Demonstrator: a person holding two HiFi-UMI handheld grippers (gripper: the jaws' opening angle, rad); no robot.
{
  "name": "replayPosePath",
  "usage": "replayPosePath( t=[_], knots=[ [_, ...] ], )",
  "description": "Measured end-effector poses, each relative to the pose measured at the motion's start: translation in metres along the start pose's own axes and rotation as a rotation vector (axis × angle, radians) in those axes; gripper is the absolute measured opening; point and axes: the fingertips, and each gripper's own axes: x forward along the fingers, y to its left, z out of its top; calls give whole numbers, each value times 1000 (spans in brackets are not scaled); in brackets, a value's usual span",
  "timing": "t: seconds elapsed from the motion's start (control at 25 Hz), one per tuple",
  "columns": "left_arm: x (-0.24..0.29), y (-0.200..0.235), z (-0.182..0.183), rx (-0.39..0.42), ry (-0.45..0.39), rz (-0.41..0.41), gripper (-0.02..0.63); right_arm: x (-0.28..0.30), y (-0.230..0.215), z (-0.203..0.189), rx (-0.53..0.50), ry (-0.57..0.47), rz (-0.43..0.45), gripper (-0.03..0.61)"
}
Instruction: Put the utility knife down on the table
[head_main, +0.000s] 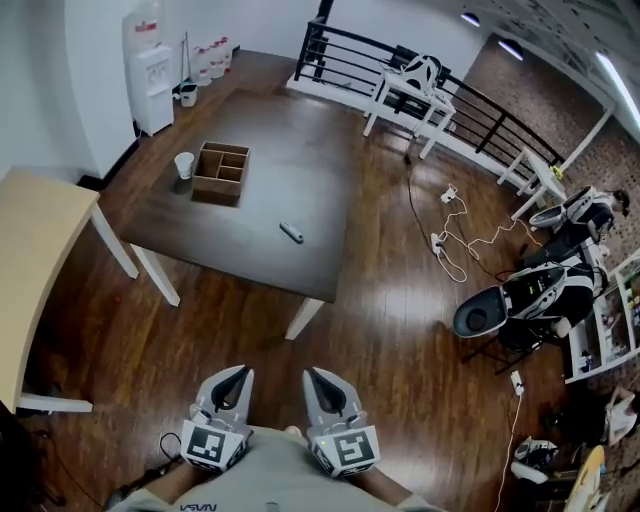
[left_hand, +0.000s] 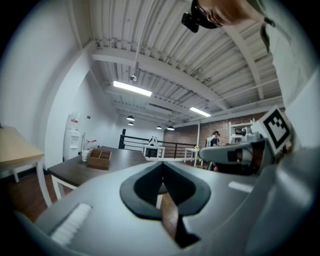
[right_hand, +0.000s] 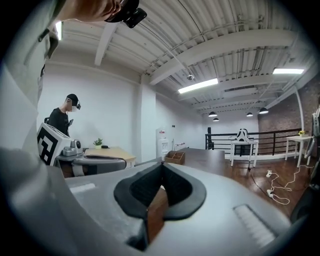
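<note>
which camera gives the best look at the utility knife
The head view: the utility knife lies in plain sight on the dark table, seen from above. Both gripper views show that table at a low angle with the wooden box; the knife cannot be made out there.

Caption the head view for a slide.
Left gripper and right gripper, shut and empty, short of the dark wooden table where the grey utility knife lies.

My 12 o'clock: utility knife (head_main: 291, 232) on table (head_main: 300, 140). At 11 o'clock, box (head_main: 221, 173) on same table; cup (head_main: 184, 165) just beside it, at its 9.
</note>
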Motion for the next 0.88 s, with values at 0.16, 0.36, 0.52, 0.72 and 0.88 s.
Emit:
replayPosePath(
  t=[0.16,0.36,0.52,0.72,0.88],
  knots=[
    [5,-38,-9,12,8,8,5,-31,-23,-17,31,-8,-8,2],
    [-8,-83,-24,18,30,65,5,-67,-30,-30,37,-13,68,2],
    [-18,-96,-29,21,24,132,5,-83,-29,-30,32,-38,132,2],
    [-23,-112,-29,35,0,171,5,-95,-22,-27,19,-68,193,2],
    [-27,-118,-36,74,11,178,5,-103,-21,-29,4,-61,219,0]
  ],
)
